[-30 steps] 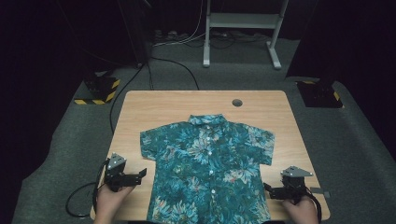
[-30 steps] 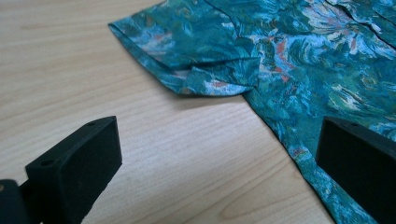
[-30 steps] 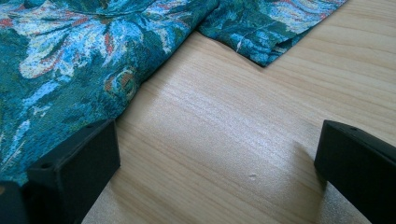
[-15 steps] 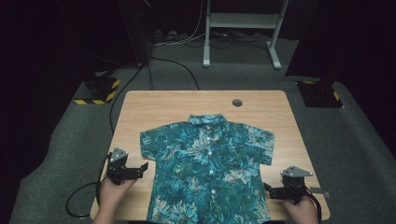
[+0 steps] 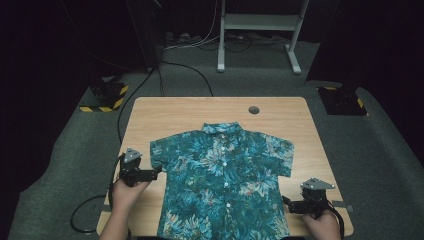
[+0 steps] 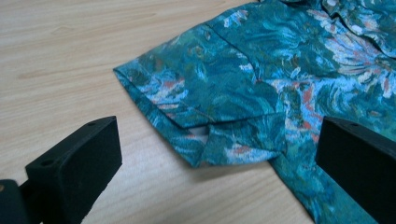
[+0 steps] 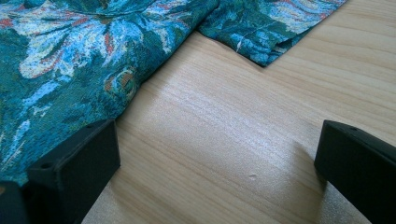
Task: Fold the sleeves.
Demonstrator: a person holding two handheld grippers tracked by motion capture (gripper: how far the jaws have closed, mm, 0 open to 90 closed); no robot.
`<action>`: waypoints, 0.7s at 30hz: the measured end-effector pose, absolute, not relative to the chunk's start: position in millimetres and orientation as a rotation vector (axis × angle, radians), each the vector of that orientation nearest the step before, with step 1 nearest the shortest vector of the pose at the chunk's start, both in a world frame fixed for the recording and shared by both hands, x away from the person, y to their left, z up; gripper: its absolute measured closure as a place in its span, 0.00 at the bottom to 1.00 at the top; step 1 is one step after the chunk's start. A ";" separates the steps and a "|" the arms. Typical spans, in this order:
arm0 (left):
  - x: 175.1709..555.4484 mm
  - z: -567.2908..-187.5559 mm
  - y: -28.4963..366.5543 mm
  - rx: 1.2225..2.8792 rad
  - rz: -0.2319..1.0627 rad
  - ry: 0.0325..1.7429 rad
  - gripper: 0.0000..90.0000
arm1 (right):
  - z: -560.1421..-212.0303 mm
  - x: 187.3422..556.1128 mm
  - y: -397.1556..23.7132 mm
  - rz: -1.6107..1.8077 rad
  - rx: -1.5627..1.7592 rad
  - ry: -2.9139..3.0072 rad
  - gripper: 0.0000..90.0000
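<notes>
Teal short-sleeved shirt with a floral print [image 5: 222,180] lies flat and face up on the light wooden table [image 5: 200,110], buttoned, collar toward the far edge, hem at the near edge. Both sleeves spread outward.

Left gripper [image 5: 156,172]: held in the person's left hand [image 5: 125,192], near the table's left edge, tips just beside the shirt's left sleeve [image 6: 205,102]. Left gripper view: jaws spread wide, nothing between them but air; sleeve cuff lies ahead between them, its corner folded under, not touched.

Right gripper [image 5: 286,204]: held in the person's right hand [image 5: 320,225] at the near right corner, beside the shirt's lower side edge. Right gripper view: jaws wide apart, gripping nothing; one jaw sits over the fabric edge, the other over bare wood
</notes>
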State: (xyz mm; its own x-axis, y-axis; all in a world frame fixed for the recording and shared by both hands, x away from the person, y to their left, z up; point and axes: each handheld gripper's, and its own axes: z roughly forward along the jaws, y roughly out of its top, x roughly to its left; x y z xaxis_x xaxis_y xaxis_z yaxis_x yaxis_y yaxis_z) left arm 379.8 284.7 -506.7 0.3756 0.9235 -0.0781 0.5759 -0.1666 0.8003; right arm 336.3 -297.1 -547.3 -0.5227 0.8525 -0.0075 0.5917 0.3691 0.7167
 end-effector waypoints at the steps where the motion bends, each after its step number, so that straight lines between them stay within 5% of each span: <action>1: 380.8 -506.2 284.5 1.853 0.564 1.304 0.01 | -547.3 336.3 -297.1 0.948 1.259 2.258 0.00; 21: 406.3 -514.8 294.2 1.814 0.543 1.356 0.01 | -547.3 336.3 -297.1 0.948 1.259 2.258 0.00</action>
